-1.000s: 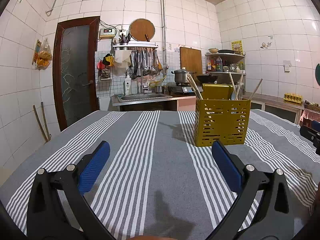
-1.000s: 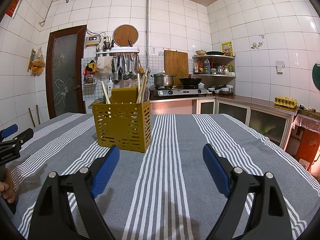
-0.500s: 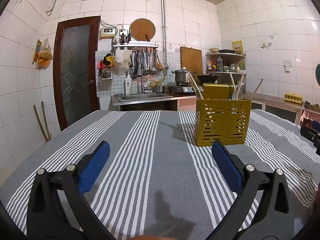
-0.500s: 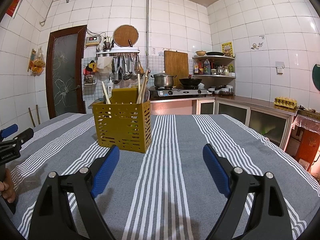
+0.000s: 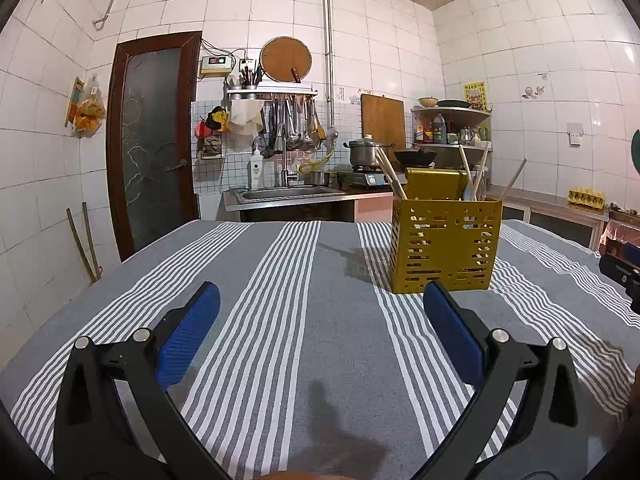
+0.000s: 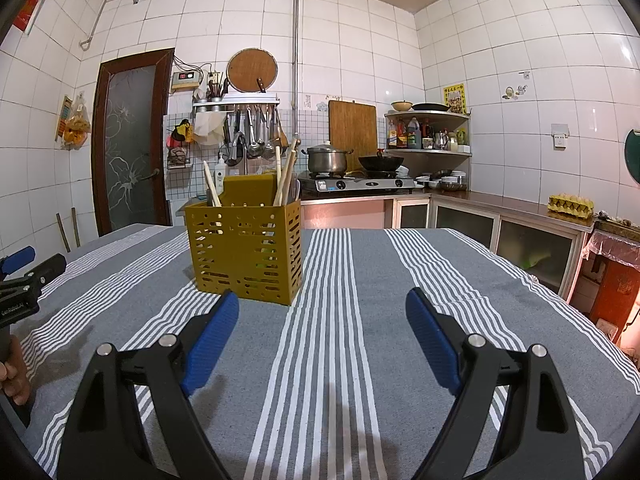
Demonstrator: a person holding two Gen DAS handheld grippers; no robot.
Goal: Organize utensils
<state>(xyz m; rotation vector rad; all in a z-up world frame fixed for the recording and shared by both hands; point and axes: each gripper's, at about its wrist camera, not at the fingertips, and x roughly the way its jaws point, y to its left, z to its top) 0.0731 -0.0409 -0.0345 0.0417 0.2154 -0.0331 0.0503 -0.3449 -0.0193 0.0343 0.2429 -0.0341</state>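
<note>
A yellow perforated utensil holder [image 5: 446,246] stands upright on the grey striped tablecloth [image 5: 304,320], with several wooden chopsticks and utensils [image 5: 472,178] sticking out of it. It also shows in the right wrist view [image 6: 248,252]. My left gripper [image 5: 322,300] is open and empty, low over the cloth, left of and nearer than the holder. My right gripper [image 6: 322,304] is open and empty, with the holder just beyond its left finger. The left gripper's tip shows at the left edge of the right wrist view [image 6: 24,276].
The table's far edge faces a kitchen counter with a sink [image 5: 280,194], a stove with a pot [image 6: 326,160] and a wok. A door [image 5: 150,140] is at the back left. An egg carton [image 6: 570,204] lies on the right counter.
</note>
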